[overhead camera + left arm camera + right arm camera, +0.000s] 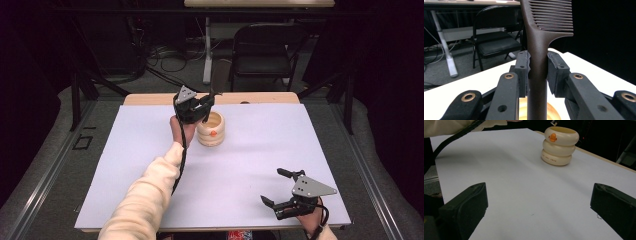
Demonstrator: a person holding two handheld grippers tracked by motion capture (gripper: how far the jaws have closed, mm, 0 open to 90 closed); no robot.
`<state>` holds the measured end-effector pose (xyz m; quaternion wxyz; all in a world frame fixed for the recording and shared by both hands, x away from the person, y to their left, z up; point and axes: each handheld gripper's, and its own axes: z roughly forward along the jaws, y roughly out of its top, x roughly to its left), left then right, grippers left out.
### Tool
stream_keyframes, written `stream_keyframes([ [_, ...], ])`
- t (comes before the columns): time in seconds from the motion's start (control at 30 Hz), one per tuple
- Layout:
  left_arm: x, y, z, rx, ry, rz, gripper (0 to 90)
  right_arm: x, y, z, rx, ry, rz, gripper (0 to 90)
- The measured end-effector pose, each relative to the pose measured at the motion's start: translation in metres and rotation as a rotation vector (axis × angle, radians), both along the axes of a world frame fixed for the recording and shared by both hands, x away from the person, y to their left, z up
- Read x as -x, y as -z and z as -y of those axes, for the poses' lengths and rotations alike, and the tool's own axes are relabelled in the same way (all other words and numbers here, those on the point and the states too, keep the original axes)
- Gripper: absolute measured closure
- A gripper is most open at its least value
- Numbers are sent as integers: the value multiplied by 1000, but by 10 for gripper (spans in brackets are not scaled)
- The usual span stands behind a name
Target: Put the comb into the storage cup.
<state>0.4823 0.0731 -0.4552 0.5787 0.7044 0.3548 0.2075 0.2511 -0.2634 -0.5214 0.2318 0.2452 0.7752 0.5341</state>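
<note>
We pinch the brown comb (pixel 537 62) by its handle in the left gripper (pixel 200 107), upright over the cream holder (pixel 210 129) for lowering in, while the right gripper (pixel 282 187) rests spread on the worktop (pixel 250 165).

- The white table sheet (pixel 260 150) is evenly and brightly lit from overhead; the room behind it falls off to near black.
- Shadows are soft, a faint one lying beneath the left gripper (pixel 206 107).
- The high view is slightly grainy.
- Close to the lens, the comb (pixel 537 50) looks soft, as do the right gripper (pixel 536 202) jaws.
</note>
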Motion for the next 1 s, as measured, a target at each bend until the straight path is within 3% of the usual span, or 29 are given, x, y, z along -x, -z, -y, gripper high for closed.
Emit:
stream_keyframes([
  [0.53, -6, 11, 5, -7, -3, 6, 724, 0, 0, 0, -2, 0, 1, 5],
  [1.0, -9, 19, 7, -12, -9, -18, 724, 0, 0, 0, -2, 1, 1, 5],
])
